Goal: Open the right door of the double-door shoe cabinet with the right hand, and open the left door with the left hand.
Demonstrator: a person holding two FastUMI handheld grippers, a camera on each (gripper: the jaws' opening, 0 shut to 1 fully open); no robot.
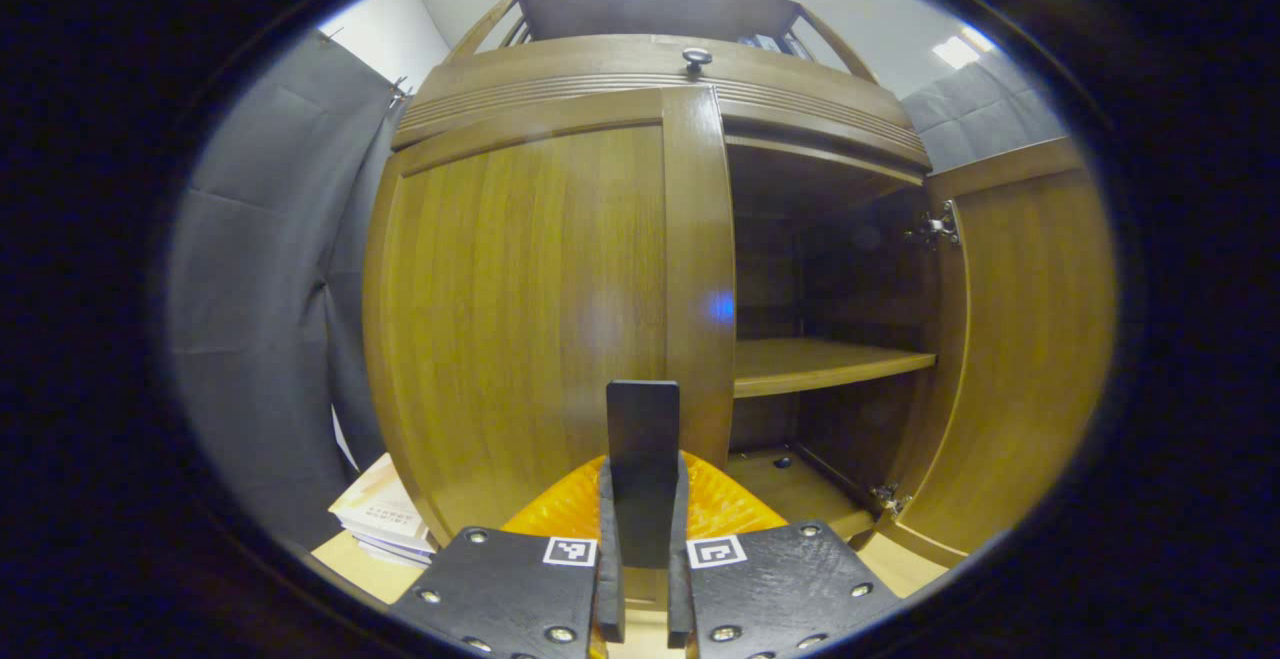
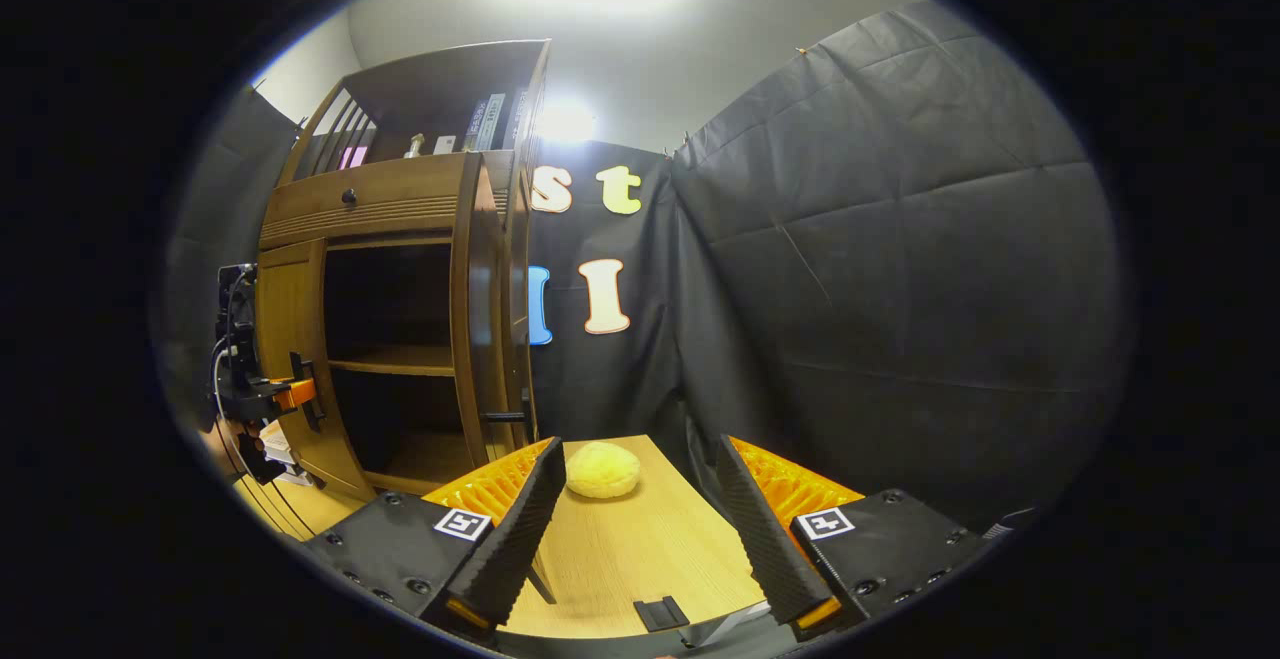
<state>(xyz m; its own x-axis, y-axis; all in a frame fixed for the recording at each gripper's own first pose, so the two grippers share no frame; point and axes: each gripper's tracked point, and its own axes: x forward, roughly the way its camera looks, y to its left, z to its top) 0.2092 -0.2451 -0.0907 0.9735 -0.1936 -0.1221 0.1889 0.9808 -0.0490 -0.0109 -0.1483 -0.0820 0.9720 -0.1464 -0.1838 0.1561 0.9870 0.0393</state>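
Note:
The wooden shoe cabinet (image 1: pixel 650 59) fills the left gripper view. Its left door (image 1: pixel 520 319) stands flush with the front. My left gripper (image 1: pixel 643 469) is shut on that door's black upright handle (image 1: pixel 642 419). The right door (image 1: pixel 1030 339) is swung wide open, baring a shelf (image 1: pixel 820 364) and a dark inside. In the right gripper view the open right door (image 2: pixel 478 319) shows edge-on with its black handle (image 2: pixel 505 417). My right gripper (image 2: pixel 638 444) hangs open over the table, right of that door and holding nothing. The left gripper (image 2: pixel 300 394) shows far off at the left door (image 2: pixel 288 309).
A light wooden table (image 2: pixel 620 549) carries a pale yellow round lump (image 2: pixel 603 469) near the cabinet's right side. A stack of books (image 1: pixel 385 519) lies left of the cabinet. A drawer with a knob (image 1: pixel 697 57) tops the doors. Black cloth walls close in behind and to the right.

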